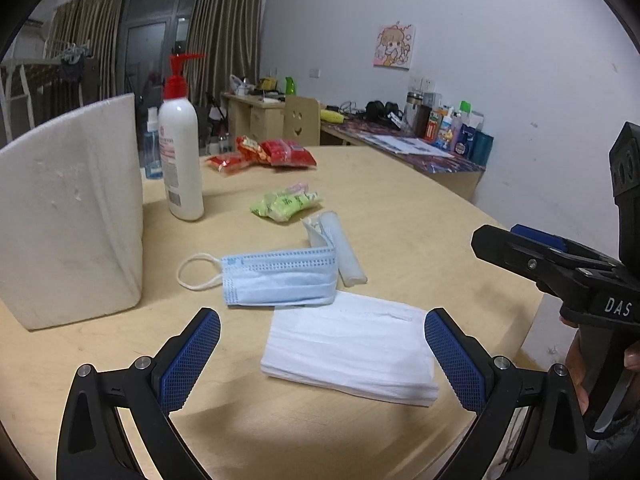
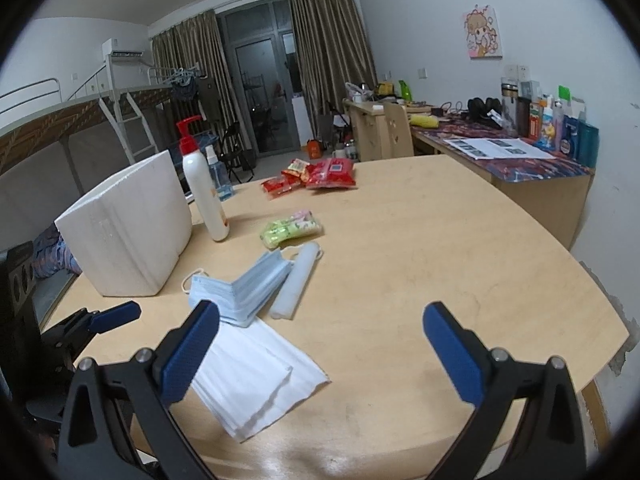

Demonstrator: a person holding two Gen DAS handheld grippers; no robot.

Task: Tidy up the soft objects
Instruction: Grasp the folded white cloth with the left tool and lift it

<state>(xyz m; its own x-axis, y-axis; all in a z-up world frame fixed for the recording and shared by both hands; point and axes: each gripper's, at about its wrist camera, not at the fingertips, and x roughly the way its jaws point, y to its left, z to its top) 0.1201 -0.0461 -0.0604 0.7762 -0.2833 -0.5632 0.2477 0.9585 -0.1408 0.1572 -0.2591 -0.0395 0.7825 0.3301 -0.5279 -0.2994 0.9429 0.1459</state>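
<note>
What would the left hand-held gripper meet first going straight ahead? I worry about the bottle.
Probably the white folded tissue stack between the open left hand-held gripper fingers, then the blue face masks. The pump bottle stands off to the left, though depth is unclear.

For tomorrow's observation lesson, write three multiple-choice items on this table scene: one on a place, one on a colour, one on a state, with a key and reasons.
1. Where does the blue face mask lie?
A. Inside the foam box
B. Partly on the white tissue stack
C. Under the lotion bottle

2. What colour is the pump on the lotion bottle?
A. Red
B. Green
C. Black

3. How is the left gripper?
A. Shut on the mask
B. Shut on tissue
C. Open, holding nothing

Key: 1 B, its edge overlaps the white tissue stack. 2 A, the pump top is red. 3 C, its fingers stand wide apart over the table.
</note>
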